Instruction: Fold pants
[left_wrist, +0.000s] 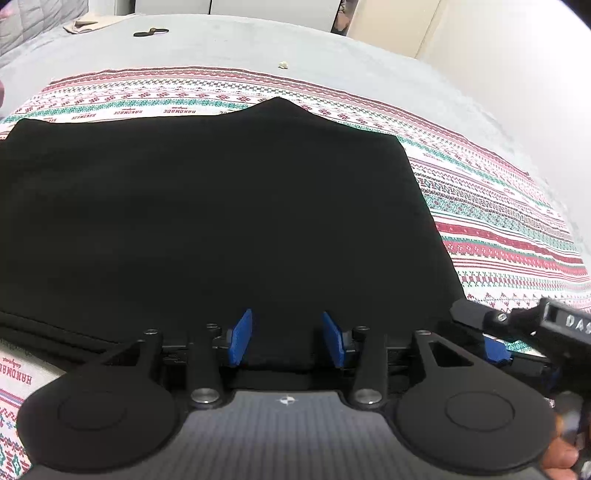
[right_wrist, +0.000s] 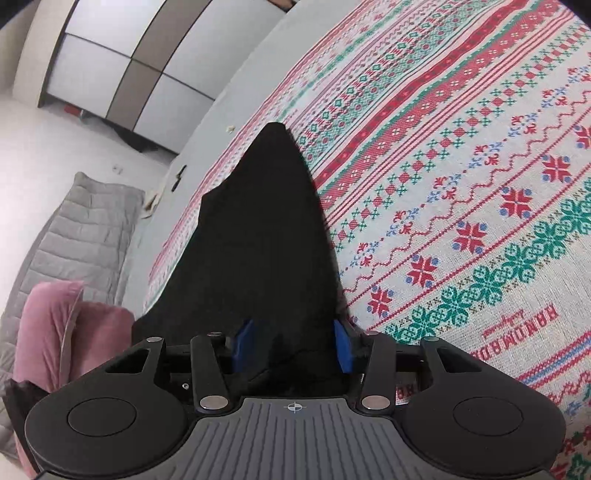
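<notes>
Pants (left_wrist: 207, 221): black, flat on patterned blanket (left_wrist: 498, 221), prob. spread so folds lie even.
Left gripper (left_wrist: 287, 338): jaws wide, straddling near hem w/o pinching.
Right gripper (right_wrist: 293, 345): wide too, at pants' corner; prob. paired for lift.

**What everything is made of**

The black cloth pants (left_wrist: 207, 221) look soft and matt, with no shine at all. Under them lies a woven cloth blanket with red and green patterns (left_wrist: 498, 221), a bit rough. Past the fingers is a smooth grey bed sheet (left_wrist: 258, 44). The left gripper (left_wrist: 287, 338) is matt black plastic with shiny metal screws and blue rubbery pads (left_wrist: 242, 338). The right gripper (right_wrist: 293, 345) looks the same, with a ridged grey plastic top.
</notes>
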